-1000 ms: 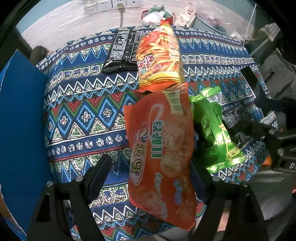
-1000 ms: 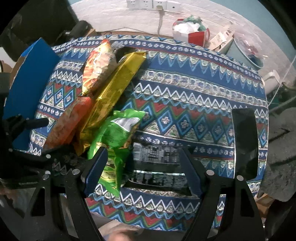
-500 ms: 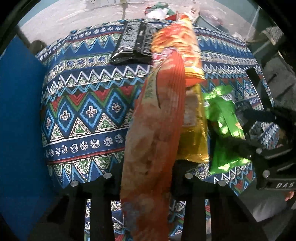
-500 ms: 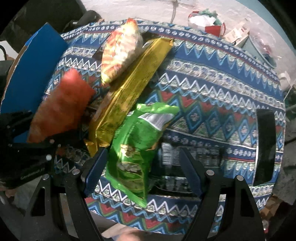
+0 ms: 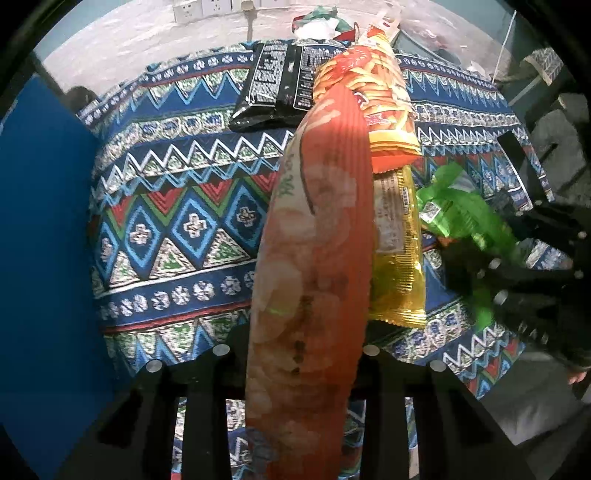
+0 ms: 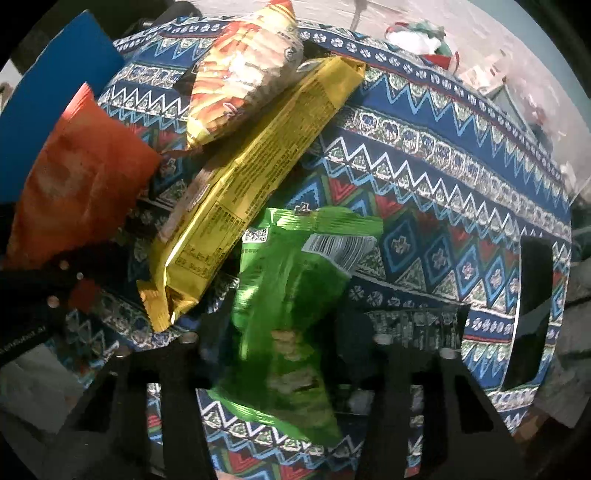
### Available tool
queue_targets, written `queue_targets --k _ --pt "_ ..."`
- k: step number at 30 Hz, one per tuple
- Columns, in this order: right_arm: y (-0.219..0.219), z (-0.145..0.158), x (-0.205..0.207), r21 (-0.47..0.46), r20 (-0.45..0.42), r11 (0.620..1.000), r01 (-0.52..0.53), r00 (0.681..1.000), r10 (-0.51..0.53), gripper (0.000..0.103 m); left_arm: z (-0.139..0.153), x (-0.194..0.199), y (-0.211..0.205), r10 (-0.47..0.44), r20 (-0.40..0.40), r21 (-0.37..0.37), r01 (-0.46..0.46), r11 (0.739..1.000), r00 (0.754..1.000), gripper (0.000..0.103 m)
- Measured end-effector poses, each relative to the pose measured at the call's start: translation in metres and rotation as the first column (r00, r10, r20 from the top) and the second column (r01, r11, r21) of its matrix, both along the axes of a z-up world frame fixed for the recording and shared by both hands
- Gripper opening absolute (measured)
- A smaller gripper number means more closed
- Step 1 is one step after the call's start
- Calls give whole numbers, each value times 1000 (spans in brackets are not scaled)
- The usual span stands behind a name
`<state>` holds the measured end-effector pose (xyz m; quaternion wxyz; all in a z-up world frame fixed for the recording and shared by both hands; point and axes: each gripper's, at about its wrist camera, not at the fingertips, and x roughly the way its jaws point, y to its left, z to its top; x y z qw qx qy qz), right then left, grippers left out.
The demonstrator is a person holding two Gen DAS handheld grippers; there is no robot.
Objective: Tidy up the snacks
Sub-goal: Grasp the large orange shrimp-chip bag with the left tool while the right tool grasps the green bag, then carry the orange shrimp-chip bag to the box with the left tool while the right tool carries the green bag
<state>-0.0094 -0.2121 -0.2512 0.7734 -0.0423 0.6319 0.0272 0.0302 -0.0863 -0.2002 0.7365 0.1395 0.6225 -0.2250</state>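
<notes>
Left gripper (image 5: 295,354) jaws closing on the orange-red chip bag (image 5: 314,258), bag pinched between the fingers and standing edge-on, tilted up off the patterned tablecloth (image 5: 177,206). Right gripper (image 6: 284,343) jaws closing too, green snack bag (image 6: 288,295) squeezed between them, barcode side up, blurred. Gold-yellow snack pack (image 6: 251,177) lies diagonally mid-table, its near end just beside the green bag, its far end tucked under the orange striped chip bag (image 6: 240,81) toward the table's far edge. In the left view that striped bag overlaps a black snack pack (image 5: 277,85) at the far edge. Another black pack (image 6: 413,321) lies flat near the table's near edge, right behind the right gripper fingers. Black flat rectangular object (image 6: 532,306) by the right edge, can't tell what it is. Blue board (image 5: 40,258) stands along the left edge. Wall sockets (image 5: 210,7) and a red-white-green bundle (image 5: 317,22) on the floor beyond the table.
</notes>
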Motion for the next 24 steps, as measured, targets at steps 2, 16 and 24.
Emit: queue_targets --k 2,16,24 --pt "1 4 -2 -19 16 1000 -3 1000 4 32 4 -3 0 -4 27 18 3 1000 1000 31" --pt "-10 69 -13 46 135 999 11 991 -17 29 62 -19 1 -10 196 -3 11 1000 980 32" --pt "-13 105 -15 50 225 999 -6 974 -6 29 95 -25 6 -2 298 -17 8 1000 954 32"
